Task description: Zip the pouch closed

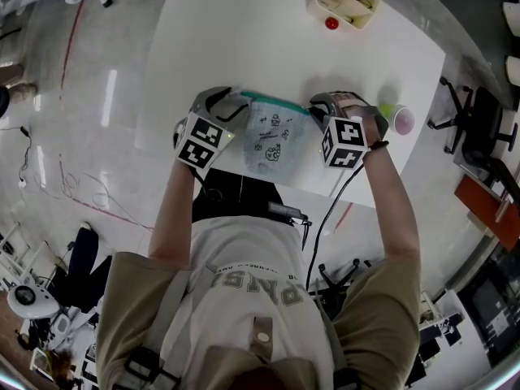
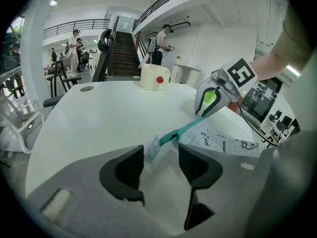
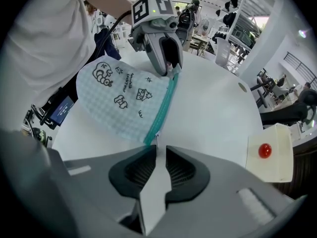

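Note:
A pale checked pouch [image 1: 272, 132] with small drawings and a teal zipper [image 1: 276, 98] lies flat on the white table [image 1: 244, 39], zipper along its far edge. My left gripper [image 1: 237, 104] sits at the pouch's left end. In the left gripper view its jaws [image 2: 161, 165] stand open, with the zipper's end tab [image 2: 153, 145] loose between them. My right gripper [image 1: 318, 106] is at the right end. In the right gripper view its jaws [image 3: 156, 167] stand a narrow gap apart, the small zipper pull [image 3: 155, 142] just ahead of the tips, not pinched.
A cream box [image 1: 345, 2] with a red ball [image 1: 331, 23] stands at the table's far side. A pinkish cup [image 1: 402, 119] and a green object [image 1: 388, 109] sit right of my right gripper. The table's near edge runs just below the pouch. Office chairs stand around.

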The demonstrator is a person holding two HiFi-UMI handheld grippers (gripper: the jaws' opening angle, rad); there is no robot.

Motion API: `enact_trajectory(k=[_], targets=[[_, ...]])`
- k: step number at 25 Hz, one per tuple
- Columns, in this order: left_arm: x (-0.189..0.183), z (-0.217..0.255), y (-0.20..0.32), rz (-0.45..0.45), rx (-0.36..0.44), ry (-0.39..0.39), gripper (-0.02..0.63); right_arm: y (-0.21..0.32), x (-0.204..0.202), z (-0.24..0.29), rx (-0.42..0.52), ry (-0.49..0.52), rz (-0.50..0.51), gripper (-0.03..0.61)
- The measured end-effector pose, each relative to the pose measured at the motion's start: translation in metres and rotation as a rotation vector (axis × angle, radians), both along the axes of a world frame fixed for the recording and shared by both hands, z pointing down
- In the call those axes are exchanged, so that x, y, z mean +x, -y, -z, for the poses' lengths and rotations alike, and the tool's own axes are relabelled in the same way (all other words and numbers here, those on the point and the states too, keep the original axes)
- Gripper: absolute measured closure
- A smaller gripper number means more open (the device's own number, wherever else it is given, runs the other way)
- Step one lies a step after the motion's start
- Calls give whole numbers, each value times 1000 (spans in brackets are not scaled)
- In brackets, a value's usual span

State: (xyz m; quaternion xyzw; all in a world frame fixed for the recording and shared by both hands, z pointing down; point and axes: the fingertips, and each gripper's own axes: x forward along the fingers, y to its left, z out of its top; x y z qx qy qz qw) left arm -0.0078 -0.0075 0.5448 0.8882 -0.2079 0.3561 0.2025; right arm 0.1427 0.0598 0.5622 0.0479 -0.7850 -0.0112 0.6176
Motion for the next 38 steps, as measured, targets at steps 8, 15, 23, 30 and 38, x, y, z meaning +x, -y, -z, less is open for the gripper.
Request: enact_trajectory(k=[8,15,23,30,38], targets=[[1,2,-4,-22,-38,-34,347,0,-1,0,5,-7,-28,541],[2,5,-11,-56,-99,-58,330,5,1,4,35,28,-162,494],[-7,8,-3,-45,-113,-83,330,16,-1,28,195,142,-505,488],[-18,48,9,5,-30,-137,330,18,10,95,392,352,-945,488],[-27,114,7,101,167,-218,331,-12,28,191,754,688,-1347,488]])
